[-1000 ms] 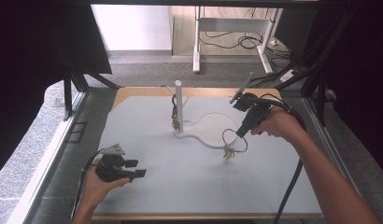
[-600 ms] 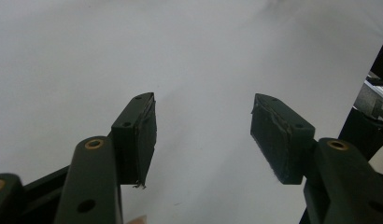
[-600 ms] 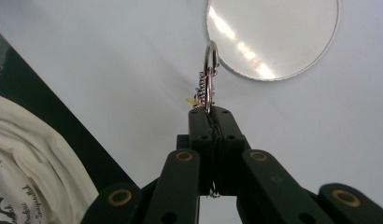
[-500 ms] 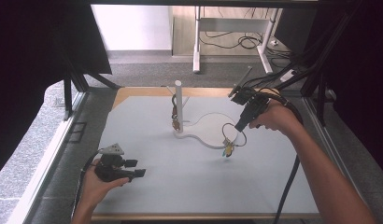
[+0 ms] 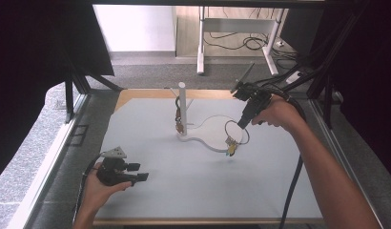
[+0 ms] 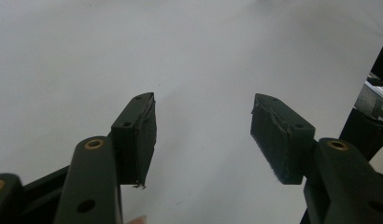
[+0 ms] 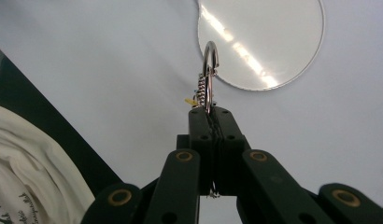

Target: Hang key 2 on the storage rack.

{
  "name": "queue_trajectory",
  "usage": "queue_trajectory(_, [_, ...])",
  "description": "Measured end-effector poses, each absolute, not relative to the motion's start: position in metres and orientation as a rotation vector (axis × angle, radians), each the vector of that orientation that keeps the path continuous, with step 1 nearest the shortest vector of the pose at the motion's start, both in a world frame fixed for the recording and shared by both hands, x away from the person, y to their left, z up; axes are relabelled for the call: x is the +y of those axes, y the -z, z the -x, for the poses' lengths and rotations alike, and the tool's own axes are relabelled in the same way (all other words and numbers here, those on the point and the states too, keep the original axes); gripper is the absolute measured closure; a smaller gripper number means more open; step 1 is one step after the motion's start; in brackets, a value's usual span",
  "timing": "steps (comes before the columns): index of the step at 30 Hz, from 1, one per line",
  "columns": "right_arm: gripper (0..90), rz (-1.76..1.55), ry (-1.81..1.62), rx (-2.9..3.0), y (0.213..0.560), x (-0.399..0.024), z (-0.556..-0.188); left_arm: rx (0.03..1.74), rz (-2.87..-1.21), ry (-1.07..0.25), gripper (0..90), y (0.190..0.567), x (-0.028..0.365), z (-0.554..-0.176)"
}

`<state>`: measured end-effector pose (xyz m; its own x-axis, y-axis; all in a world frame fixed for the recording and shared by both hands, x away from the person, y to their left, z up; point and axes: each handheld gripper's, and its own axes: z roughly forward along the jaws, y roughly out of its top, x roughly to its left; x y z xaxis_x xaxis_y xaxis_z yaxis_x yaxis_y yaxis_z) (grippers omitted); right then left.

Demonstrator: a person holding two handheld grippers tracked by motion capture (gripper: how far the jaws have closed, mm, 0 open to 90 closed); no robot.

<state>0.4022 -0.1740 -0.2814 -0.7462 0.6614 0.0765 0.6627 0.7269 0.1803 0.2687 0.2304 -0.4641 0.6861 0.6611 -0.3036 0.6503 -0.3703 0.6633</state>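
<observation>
My right gripper is shut on a metal key ring, and a small yellow-tagged bunch dangles under it just above the pale mat. In the right gripper view the ring sticks out past the closed tips of the right gripper, in front of the stand's round white base. The white stand has an upright post with another small bunch hanging on it. My left gripper rests low at the mat's near left, open with nothing between its pads.
The pale mat covers the tabletop, with a wooden edge at the back and dark frame posts on both sides. The stand's curved base lies between the post and the held ring. A cable trails from the right hand down the right side.
The right gripper has risen a little and drawn back toward the far right with the key ring, so the bunch hangs higher. The left gripper has kept still.
</observation>
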Motion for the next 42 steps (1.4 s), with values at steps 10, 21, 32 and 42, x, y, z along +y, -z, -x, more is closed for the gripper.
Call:
queue_trajectory(10, [88.5, 1.129, 0.306, -2.917, 0.283, -0.163, -0.413, 1.005, -2.094, -0.017, 41.0, 0.463, 0.233, -0.269])
queue_trajectory(21, [88.5, 1.152, 0.306, -2.908, 0.283, -0.153, -0.427, 1.008, -2.085, -0.011, 41.0, 0.464, 0.235, -0.269])
queue_trajectory(32, [88.5, 1.166, 0.326, -2.912, 0.281, -0.146, -0.438, 1.01, -2.081, -0.012, 41.0, 0.463, 0.237, -0.268])
queue_trajectory(42, [88.5, 1.163, 0.366, -2.901, 0.279, -0.139, -0.446, 1.012, -2.078, -0.007, 41.0, 0.463, 0.237, -0.268])
